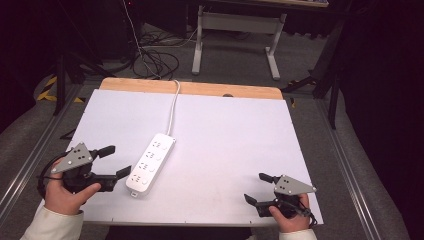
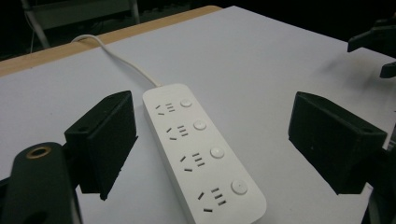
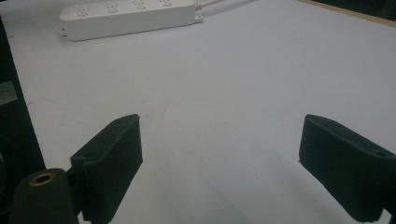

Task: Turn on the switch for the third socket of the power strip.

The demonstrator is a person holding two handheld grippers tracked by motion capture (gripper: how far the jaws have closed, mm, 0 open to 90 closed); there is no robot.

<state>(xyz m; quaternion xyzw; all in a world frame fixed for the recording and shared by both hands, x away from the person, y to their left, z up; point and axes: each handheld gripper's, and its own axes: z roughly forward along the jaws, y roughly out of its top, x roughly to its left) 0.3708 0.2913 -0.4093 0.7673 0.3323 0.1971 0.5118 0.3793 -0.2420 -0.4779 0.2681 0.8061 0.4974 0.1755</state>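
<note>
High view: a white table surface [image 1: 225, 130] with a wooden strip along its far edge. A white power strip [image 1: 151, 163] lies flat at about 8 o'clock from the table's centre, its long axis running from 7 to 1 o'clock. Its white cord [image 1: 173, 107] leaves the far end and runs toward 12 o'clock, over the far edge. The left gripper [image 1: 116, 162], held by a hand in a pale sleeve, sits at 9 o'clock of the strip, jaws spread, its nearer jaw tip just beside the strip's near end. The right gripper [image 1: 256, 187] rests near the table's 5 o'clock corner, jaws spread and holding nothing, well apart from the strip.

Left gripper view: the power strip [image 2: 201, 149] lies between the two spread black jaws, nearer the left one, touching neither. It has four socket groups, each with a round button beside it. The cord [image 2: 121, 60] curves off toward 11 o'clock.

Right gripper view: the jaws stand wide apart over bare table. The power strip [image 3: 128, 16] lies far off at 11 o'clock.

Handling, as a judgement: the strip looks like rigid, smooth plastic, fairly light, likely to slide when pushed. Gripping across its narrow width at mid-length seems safest; the trailing cord may tug or drag.

There are no containers on the table.
</note>
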